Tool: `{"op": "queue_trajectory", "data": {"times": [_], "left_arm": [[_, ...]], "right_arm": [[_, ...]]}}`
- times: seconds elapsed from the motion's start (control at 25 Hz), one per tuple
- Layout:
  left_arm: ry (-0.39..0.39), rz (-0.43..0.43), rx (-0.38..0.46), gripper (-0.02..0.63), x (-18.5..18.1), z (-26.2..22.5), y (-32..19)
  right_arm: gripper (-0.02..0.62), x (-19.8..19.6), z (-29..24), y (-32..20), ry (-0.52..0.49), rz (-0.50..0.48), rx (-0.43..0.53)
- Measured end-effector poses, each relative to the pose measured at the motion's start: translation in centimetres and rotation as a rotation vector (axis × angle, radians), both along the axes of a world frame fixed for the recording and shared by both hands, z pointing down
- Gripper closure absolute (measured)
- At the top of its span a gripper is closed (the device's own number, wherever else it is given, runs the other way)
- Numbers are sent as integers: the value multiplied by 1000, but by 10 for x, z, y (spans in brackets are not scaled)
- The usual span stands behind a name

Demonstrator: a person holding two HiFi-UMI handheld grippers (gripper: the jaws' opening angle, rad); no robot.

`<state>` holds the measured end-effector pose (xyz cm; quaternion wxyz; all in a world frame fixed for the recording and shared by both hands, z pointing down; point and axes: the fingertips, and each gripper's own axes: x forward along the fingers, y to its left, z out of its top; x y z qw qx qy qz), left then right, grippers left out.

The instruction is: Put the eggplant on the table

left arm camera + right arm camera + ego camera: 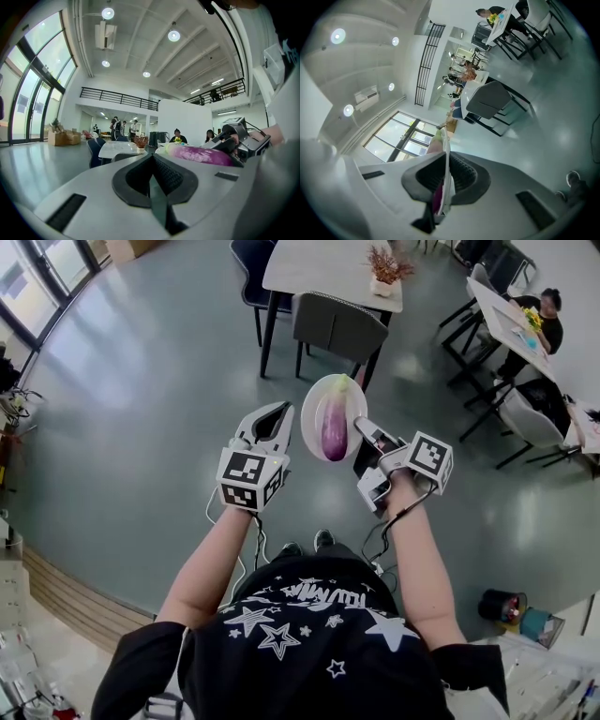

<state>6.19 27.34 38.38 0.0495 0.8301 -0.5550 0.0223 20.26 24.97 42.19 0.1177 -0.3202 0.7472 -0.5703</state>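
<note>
Plate (314, 416): white, held in mid-air above the grey floor.
Eggplant (335, 430): purple, lies lengthwise on the plate.
Right gripper (364, 435): at the plate's 4 o'clock, clamped on its rim.
Left gripper (279, 413): at the plate's 9 o'clock, just beside it.
Table (319, 268): at 12 o'clock.

A pale table (319, 268) stands on the glossy grey-green floor (141, 390), with a pot of dried reddish sprigs (384, 270) at its right end. A grey chair (342, 326) is tucked in at its near side and a dark blue one (249, 268) at its left. Tall windows (37, 277) run well to its left. To its right is a second table (506, 315) with a seated person (546, 320). Round lamps (174, 35) glow in the white ceiling overhead, and a railed balcony (117, 98) lines the wall beyond.
</note>
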Motion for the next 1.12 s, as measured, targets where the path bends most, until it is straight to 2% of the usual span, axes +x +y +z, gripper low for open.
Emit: {"op": "queue_trajectory", "data": {"times": [0.12, 0.32, 0.6, 0.88, 1.12], "left_arm": [[12, -17, 0, 598, -21, 9, 4], [25, -32, -13, 598, -29, 11, 4], [51, -73, -11, 598, -75, 16, -4], [61, -109, -12, 598, -93, 19, -47], [54, -134, -25, 598, -106, 21, -99]], "right_arm": [[572, -17, 6, 2, -2, -4, -1], [572, -18, 3, -4, -3, -2, -6], [572, -56, 5, -30, 1, -12, -10], [572, -69, 7, -81, -1, -30, -21], [572, -80, 6, -145, -28, -42, -14]]}}
